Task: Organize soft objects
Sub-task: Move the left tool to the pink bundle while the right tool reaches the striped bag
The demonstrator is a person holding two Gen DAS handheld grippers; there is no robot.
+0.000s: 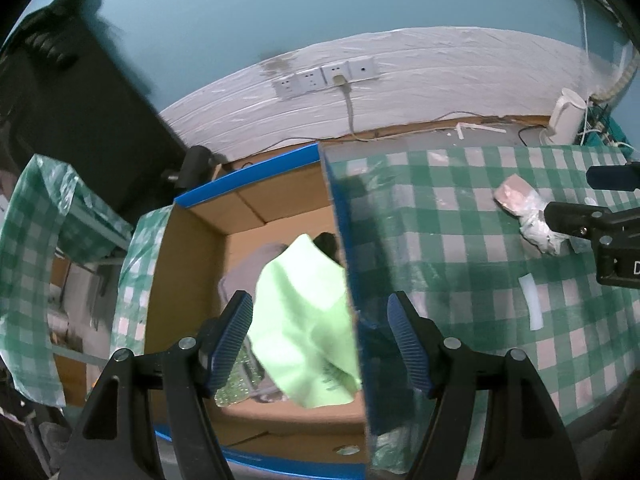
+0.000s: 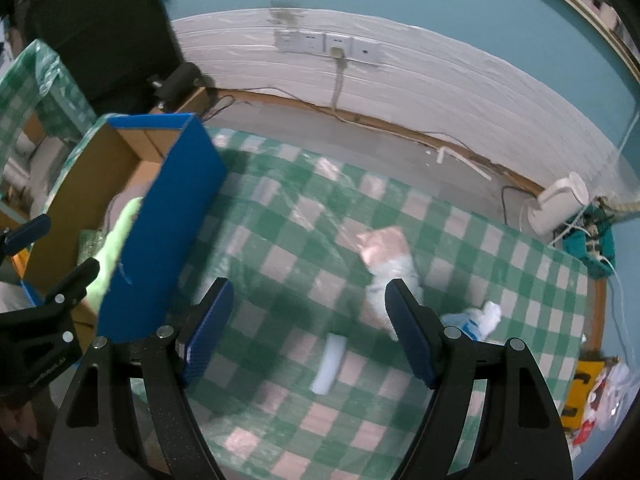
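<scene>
Left gripper (image 1: 320,344): fingers spread apart, empty, poised over the open box (image 1: 340,216)
Green cloth (image 1: 304,320): lying inside the box, atop a grey item
Right gripper (image 2: 308,332): fingers parted, empty, above the checked tabletop (image 2: 500,280)
Pink-and-white soft toy (image 2: 386,260): on the tabletop, just beyond the right fingers
Step in hand: cloth apparently deposited; toy next
Next move: lowering around the toy, closing, carrying to the box
</scene>
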